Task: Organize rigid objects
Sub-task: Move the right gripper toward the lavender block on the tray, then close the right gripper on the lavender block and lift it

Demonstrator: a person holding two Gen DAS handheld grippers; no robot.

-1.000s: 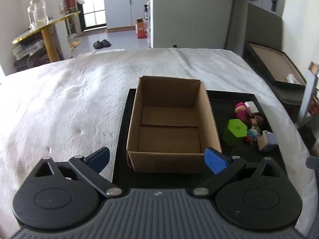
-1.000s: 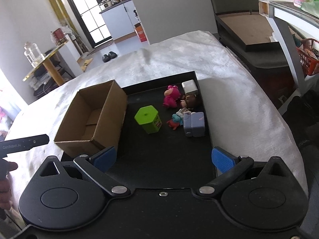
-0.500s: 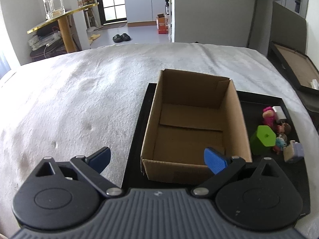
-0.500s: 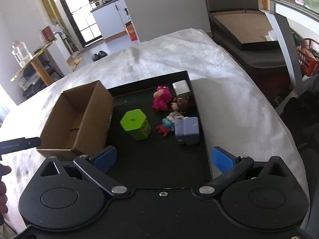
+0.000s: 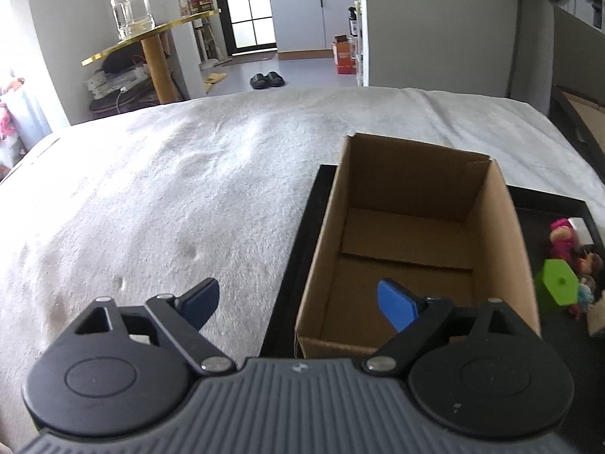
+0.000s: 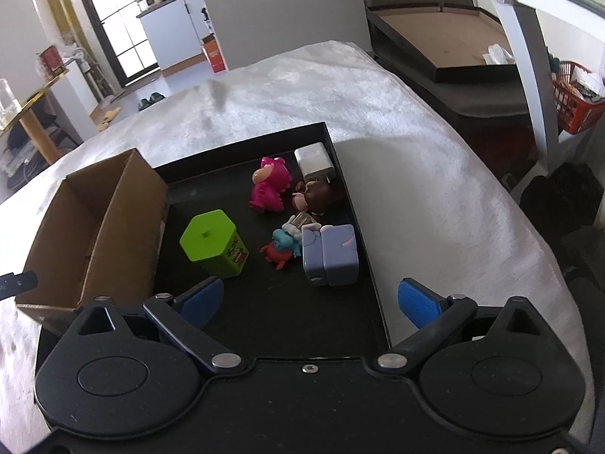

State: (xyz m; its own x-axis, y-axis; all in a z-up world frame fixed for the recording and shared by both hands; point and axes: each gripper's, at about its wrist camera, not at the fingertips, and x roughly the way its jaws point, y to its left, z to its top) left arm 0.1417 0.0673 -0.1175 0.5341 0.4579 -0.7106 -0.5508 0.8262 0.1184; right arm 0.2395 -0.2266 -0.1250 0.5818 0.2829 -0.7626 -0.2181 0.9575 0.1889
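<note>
While both the left gripper (image 5: 298, 302) and right gripper (image 6: 308, 300) gape wide and hold nothing, toys (image 6: 270, 189) lie on the tray (image 6: 372, 276) beside the box (image 5: 416, 234).

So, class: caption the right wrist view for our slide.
Open right gripper hovers over black tray of toys beside cardboard box.

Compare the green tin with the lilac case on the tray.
The green tin is hexagonal; the lilac case is boxy. The tin stands upright beside the cardboard box; the case sits by the tray's right rim. The tin stands alone; small figures crowd the case. Both rest on the black tray, ungripped.
</note>
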